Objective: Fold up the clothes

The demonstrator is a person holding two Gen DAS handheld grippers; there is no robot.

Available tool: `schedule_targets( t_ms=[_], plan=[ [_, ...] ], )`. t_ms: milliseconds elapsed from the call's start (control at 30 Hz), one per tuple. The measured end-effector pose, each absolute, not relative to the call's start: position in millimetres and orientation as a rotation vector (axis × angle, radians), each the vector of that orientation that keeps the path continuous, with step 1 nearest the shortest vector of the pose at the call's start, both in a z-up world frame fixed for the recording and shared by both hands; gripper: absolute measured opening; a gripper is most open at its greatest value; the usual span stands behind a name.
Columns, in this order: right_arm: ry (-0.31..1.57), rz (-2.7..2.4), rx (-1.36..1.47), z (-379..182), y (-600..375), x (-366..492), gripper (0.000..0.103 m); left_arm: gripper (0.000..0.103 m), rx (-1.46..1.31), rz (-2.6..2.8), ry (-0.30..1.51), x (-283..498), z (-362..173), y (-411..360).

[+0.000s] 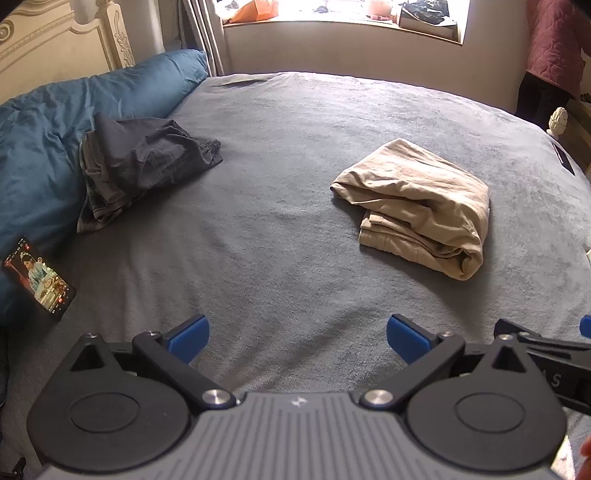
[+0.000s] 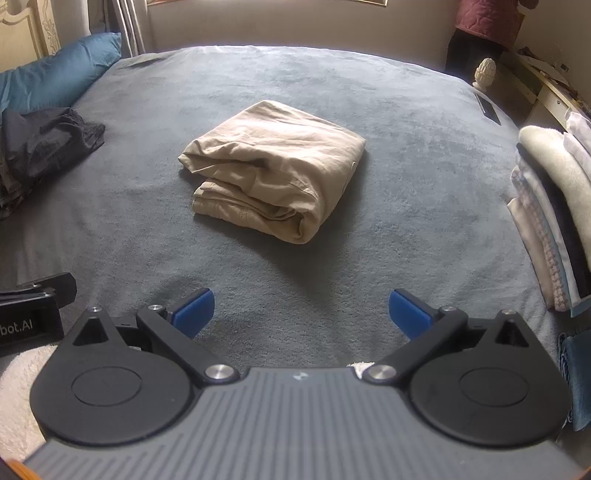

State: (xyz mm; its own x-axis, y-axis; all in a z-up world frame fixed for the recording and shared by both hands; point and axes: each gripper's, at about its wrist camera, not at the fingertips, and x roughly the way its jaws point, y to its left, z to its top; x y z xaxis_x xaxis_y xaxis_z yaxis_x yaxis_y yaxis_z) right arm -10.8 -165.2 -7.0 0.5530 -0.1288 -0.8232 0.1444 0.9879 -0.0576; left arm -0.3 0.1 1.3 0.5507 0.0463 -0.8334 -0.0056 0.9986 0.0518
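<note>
Both claws hang low over the near edge of the bed (image 2: 258,92), which is covered by a grey fleece blanket. The left claw (image 1: 297,338) stands with its blue pads spread wide and nothing between them; only bare blanket lies beneath. The right claw (image 2: 301,314) is likewise spread to its full width and holds nothing. The two tools sit side by side, the right one's dark frame showing at the edge of the left wrist view.

A pair of tan trousers (image 2: 273,173) lies folded into a thick, rumpled bundle near the middle of the bed, well ahead of both claws and touched by neither. A dark grey garment (image 1: 144,158) lies crumpled and unfolded at the far left, partly resting against a blue quilt (image 1: 40,155) bunched along the head of the bed. A phone (image 1: 38,282) with its screen lit lies at the quilt's near edge.

At the right side of the bed stands a stack of folded clothes (image 2: 554,206) in pale and dark layers. A person in a quilted maroon coat (image 2: 484,22) stands beyond the far right corner.
</note>
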Motion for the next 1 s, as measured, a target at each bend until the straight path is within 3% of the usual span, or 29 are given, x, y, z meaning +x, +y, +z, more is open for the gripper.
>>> schedule_targets(
  t_ms=[1000],
  plan=[
    [0.997,-0.184,0.018,-13,-162,-4,0.102,0.103,0.015,0.029,0.995,2,-3,6]
  ],
)
